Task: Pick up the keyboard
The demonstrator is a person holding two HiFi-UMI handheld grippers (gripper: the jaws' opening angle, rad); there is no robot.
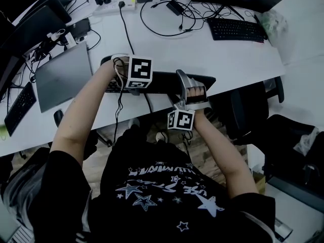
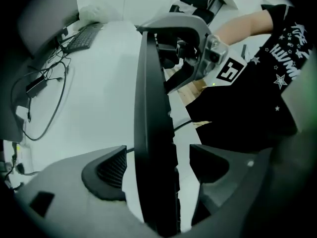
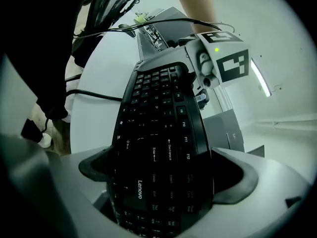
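Observation:
A black Lenovo keyboard lies along the near edge of the white desk. My left gripper is at its left end. In the left gripper view the keyboard runs edge-on between the two pads of the left gripper, and a thin gap shows on each side. My right gripper is at the keyboard's right end. In the right gripper view the jaws of the right gripper press against both long edges of the keyboard, keys facing the camera.
A closed grey laptop lies left of the keyboard, with a second keyboard and a mouse further left. A third keyboard and loose cables lie at the back. A black chair stands at the right.

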